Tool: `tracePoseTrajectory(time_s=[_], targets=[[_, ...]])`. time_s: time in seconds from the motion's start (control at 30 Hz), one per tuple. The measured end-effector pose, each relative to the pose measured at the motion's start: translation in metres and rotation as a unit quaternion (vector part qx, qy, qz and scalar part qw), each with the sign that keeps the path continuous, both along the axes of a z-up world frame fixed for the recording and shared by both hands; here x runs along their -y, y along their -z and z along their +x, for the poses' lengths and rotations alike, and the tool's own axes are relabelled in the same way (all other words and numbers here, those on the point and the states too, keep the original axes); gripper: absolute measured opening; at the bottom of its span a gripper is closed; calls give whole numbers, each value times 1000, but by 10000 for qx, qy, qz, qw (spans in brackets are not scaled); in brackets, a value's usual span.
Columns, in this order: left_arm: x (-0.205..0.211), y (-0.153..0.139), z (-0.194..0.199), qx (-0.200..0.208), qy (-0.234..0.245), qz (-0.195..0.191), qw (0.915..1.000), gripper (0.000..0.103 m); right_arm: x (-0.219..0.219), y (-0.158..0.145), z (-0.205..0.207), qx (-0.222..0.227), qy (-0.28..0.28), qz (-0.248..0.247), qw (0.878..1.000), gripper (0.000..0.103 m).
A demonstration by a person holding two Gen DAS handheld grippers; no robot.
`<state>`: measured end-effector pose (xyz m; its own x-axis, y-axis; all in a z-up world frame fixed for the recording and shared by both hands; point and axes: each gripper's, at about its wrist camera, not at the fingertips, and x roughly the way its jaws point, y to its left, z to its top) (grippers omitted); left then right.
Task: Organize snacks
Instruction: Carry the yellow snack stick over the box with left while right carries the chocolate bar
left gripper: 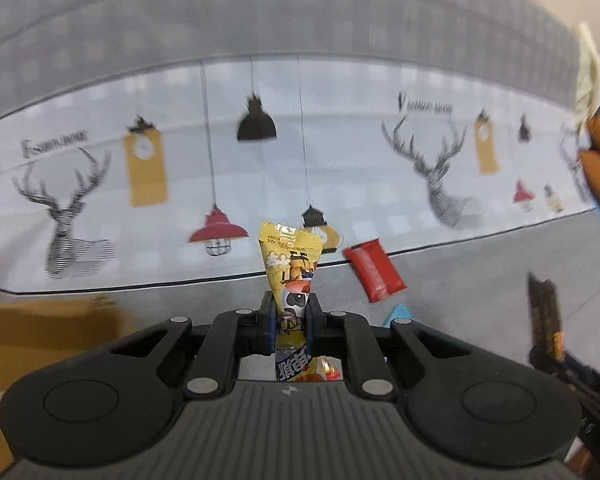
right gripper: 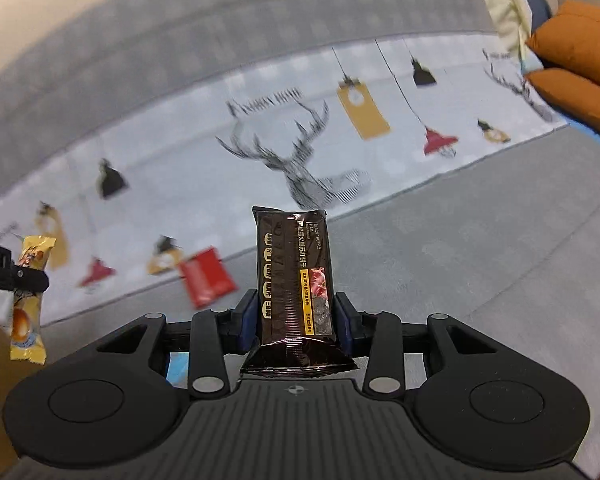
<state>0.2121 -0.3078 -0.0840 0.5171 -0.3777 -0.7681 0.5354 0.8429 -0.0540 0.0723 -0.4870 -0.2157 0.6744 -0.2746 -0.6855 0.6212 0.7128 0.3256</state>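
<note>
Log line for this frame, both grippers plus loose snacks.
left gripper: shut on yellow snack packet | right gripper: shut on dark cracker packet | loose: red packet on grey surface

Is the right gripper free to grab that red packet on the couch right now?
Probably not. The right gripper is shut on a dark biscuit pack, so its jaws are full. The red packet lies uncovered ahead and to the left, but the pack must go first.

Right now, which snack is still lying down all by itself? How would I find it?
Look for the pale cloth printed with deer and hanging lamps. At its front edge, where it meets the grey surface, lies a red packet. It is the only plain red snack and the only one in no jaws; the yellow packet and the dark brown packet are both held.
</note>
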Motion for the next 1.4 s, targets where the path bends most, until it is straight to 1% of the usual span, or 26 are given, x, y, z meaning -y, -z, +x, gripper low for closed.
tracePoseTrajectory(time_s=[0.1,0.23,0.4,0.53,0.63,0.9,1.03,1.4], targets=[[-38,-30,-21,35,-54,-244,9997,14,-25,-30,-21,232,-175,26,9996,42],[-83,-59,-47,114,-182,-427,9989,14,-64,-69,-40,418,-577,-17,9975,42],[-135,-85,-81,221,-334,-582,9975,14,-109,-114,-60,699,-996,-18,9926,42],[-175,-97,-110,347,-405,-610,9967,14,-149,-143,-80,836,-1390,-6,9868,42],[-207,-102,-127,335,-500,-637,9962,14,-178,-156,-93,811,-1685,21,9824,42],[-271,-109,-156,426,-886,-723,9925,14,-238,-173,-118,703,-2095,133,9752,42],[-292,-113,-164,449,-1017,-777,9908,14,-260,-182,-124,690,-2276,112,9712,42],[-336,-118,-187,552,-1283,-871,9864,14,-297,-200,-127,744,-2667,-59,9609,42]])
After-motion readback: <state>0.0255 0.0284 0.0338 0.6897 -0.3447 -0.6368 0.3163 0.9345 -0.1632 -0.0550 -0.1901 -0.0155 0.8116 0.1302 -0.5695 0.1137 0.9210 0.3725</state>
